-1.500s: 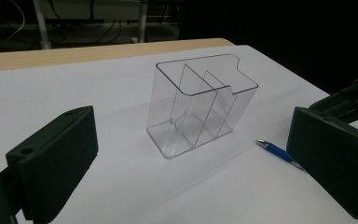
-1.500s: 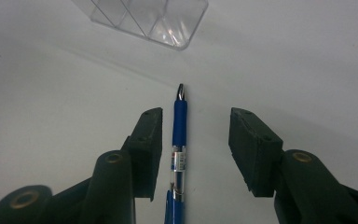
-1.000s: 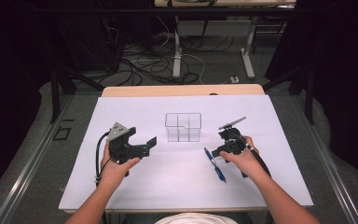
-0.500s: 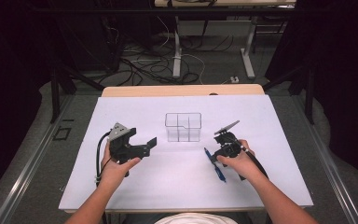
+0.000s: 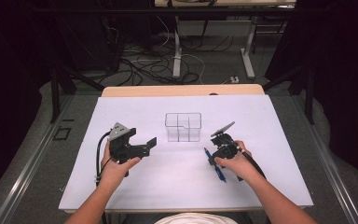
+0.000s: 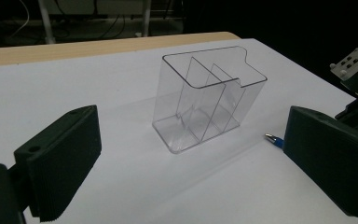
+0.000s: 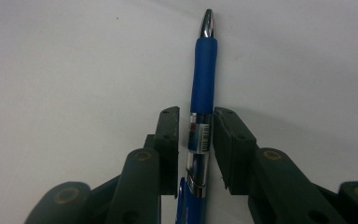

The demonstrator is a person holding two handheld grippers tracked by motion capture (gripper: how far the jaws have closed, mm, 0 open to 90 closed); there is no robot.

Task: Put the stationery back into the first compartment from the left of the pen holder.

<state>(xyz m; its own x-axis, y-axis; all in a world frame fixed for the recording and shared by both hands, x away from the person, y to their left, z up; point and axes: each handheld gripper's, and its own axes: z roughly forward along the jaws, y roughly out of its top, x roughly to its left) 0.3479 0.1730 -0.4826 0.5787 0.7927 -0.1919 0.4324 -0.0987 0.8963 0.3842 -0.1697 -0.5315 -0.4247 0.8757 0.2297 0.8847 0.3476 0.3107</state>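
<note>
My right gripper (image 5: 216, 156) was down on the white table sheet (image 5: 177, 186), right of centre, jaws drawn in close on either side of the blue pen (image 7: 200, 121). In the right gripper view the pads flanked the barcoded part of the barrel; I could not tell whether they had actual contact, since a thin gap seemed to show on each side. Pen lay flat on the sheet, silver tip pointing away from the gripper, blue grip section clear of the jaws.

My left gripper (image 5: 142, 148) hovered left of centre, jaws wide, holding nothing. The left gripper view looked between them at the clear divided organizer (image 6: 203, 105), upright near the middle of the sheet, compartments empty. Pen tip (image 6: 272, 138) lay just near-right of the organizer, apart from it.
</note>
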